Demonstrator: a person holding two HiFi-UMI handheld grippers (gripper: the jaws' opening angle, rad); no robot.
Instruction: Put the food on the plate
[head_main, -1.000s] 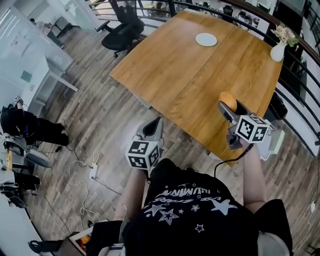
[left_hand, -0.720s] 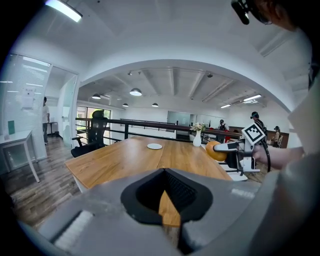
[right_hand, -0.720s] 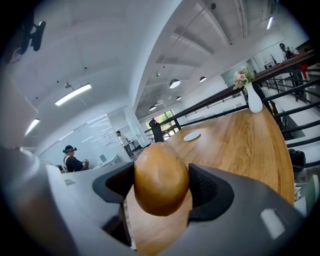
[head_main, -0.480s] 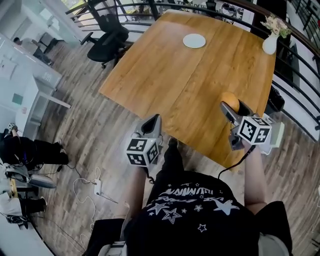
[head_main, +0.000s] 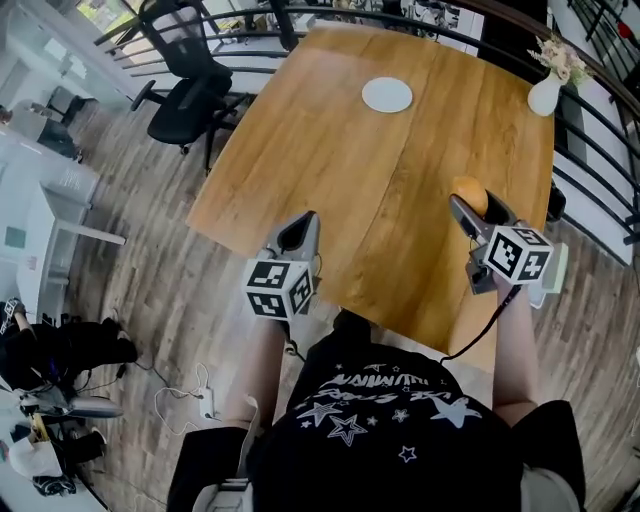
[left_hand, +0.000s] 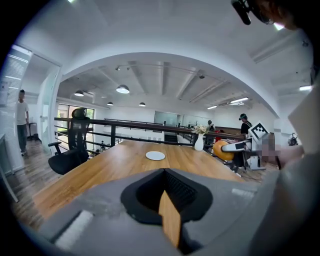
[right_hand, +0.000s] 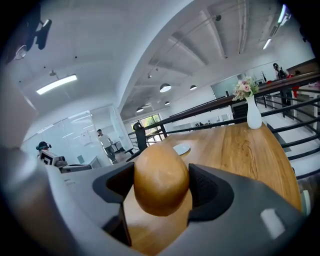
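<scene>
- Person steps closer to the table (head_main: 350, 170); it fills more of the head view, and its near edge sits lower in frame.
- Left gripper (head_main: 299, 224): tip is now over the table's near edge, where a second ago it hangs over the floor (head_main: 150, 290).
- Right gripper (head_main: 476, 208) and bun (head_main: 469, 192) are now further in from that edge.
- Plate (head_main: 387, 95) drops lower in frame and the chair (head_main: 185, 95) slides left.

A broad honey-brown wooden tabletop (head_main: 330, 150) stands on a grey-brown plank floor (head_main: 140, 290). A black wheeled office chair (head_main: 185, 90) sits near its far left corner. A black metal railing (left_hand: 103, 122) runs behind the far edge. A white desk (head_main: 45, 215) stands to the left. Overhead, a white vaulted ceiling (left_hand: 160, 30) carries round pendant lamps (left_hand: 122, 89).
</scene>
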